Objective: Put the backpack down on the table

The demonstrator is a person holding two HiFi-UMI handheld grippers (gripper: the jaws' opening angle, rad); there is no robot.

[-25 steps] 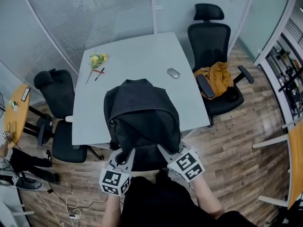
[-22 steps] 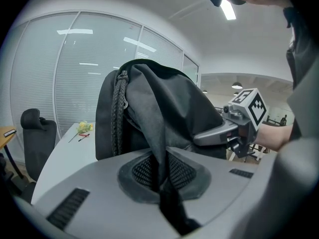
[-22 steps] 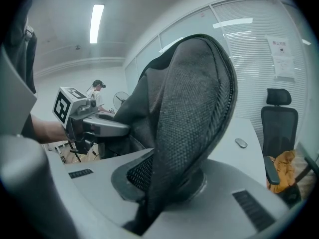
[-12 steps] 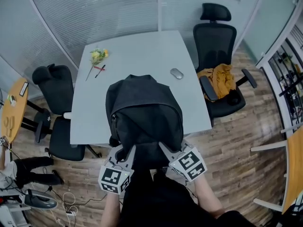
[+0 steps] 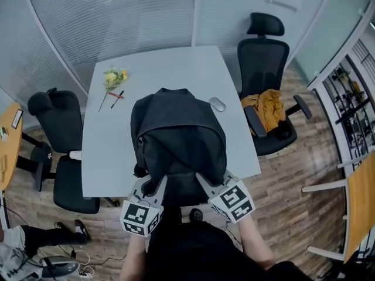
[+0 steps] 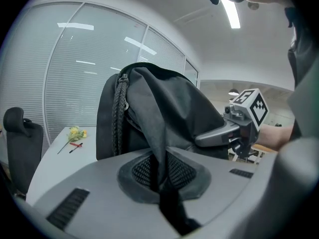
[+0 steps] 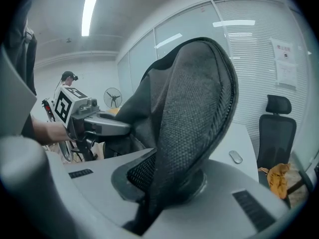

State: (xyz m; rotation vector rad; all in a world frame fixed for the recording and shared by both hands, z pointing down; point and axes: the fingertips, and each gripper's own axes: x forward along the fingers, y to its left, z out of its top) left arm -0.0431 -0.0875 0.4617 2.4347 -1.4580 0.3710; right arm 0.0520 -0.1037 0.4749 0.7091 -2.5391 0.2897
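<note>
Fingers (image 6: 84, 198), L gripper (image 6: 162, 173): nearly together, pinched on a dark fabric fold of the backpack (image 5: 179, 136); R gripper (image 7: 167, 183): fingers likewise narrow, clamped on its mesh shoulder strap (image 7: 194, 108). Backpack: black, upright, held betw. both grippers over near half of grey bench (image 5: 105, 157); base contact w/ benchtop not discernible. Also on bench: yellow flower (image 5: 113, 78) and pen (image 5: 117, 95) near far-left corner, well apart from backpack; mouse (image 5: 217, 104) just beside backpack's far-right edge.
</note>
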